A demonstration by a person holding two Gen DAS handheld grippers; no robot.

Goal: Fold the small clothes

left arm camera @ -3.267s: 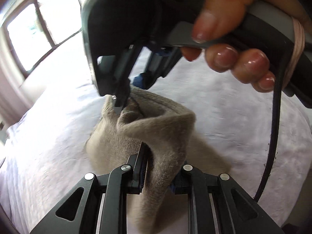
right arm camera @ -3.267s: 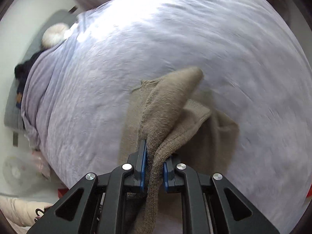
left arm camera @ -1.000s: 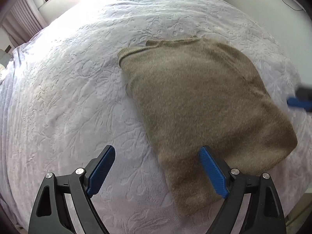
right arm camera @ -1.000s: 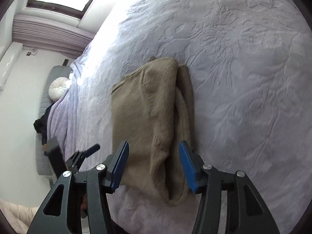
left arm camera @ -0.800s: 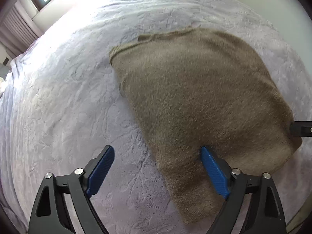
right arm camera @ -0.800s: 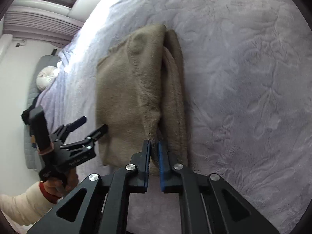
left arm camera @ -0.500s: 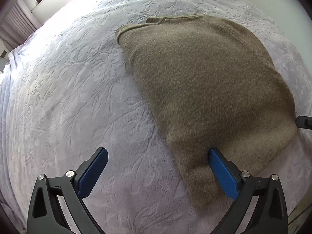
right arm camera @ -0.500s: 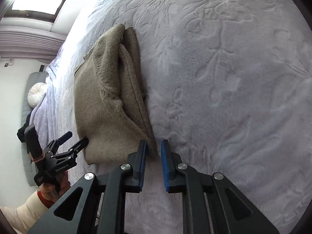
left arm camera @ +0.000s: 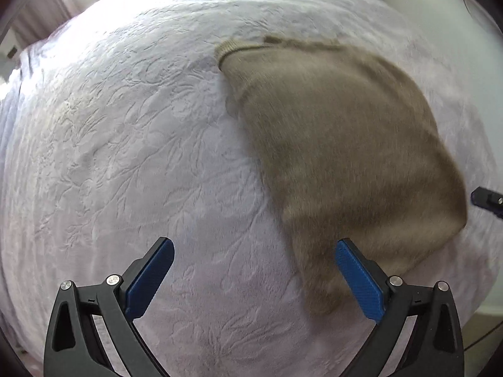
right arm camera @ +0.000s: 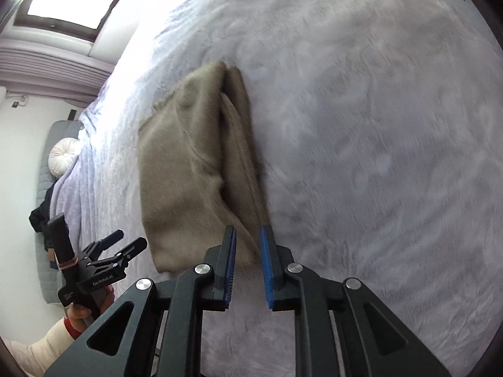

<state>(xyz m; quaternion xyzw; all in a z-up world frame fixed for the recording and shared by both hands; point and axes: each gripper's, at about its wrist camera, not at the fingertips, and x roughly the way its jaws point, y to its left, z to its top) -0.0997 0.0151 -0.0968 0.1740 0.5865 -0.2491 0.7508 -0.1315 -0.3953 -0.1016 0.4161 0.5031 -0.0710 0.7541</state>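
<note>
A beige knitted sweater (left arm camera: 345, 144) lies folded flat on the bed; in the right wrist view the sweater (right arm camera: 188, 169) shows stacked layers along its right edge. My left gripper (left arm camera: 254, 243) hangs open wide above the bedspread, and the sweater's near corner reaches in beside its right pad (left arm camera: 358, 279) without being pinched. My right gripper (right arm camera: 248, 229) has a narrow gap and its jaws are opening; the sweater's near corner shows between the tips, and the pads are not pressing on it. Seen from there, the left gripper (right arm camera: 130, 238) is at the sweater's left.
The lavender embossed bedspread (left arm camera: 125, 157) covers the whole bed. A window (right arm camera: 72, 0) is at the far end. Beside the bed stands a grey bench (right arm camera: 45, 194) with a round white cushion (right arm camera: 64, 157) and dark clothes (right arm camera: 41, 216). A hand (right arm camera: 78, 314) holds the left gripper.
Both grippers let go of the sweater, which now lies folded. The right jaws closed to a slit and have widened a little. The left jaws opened wider and shifted left of the sweater.
</note>
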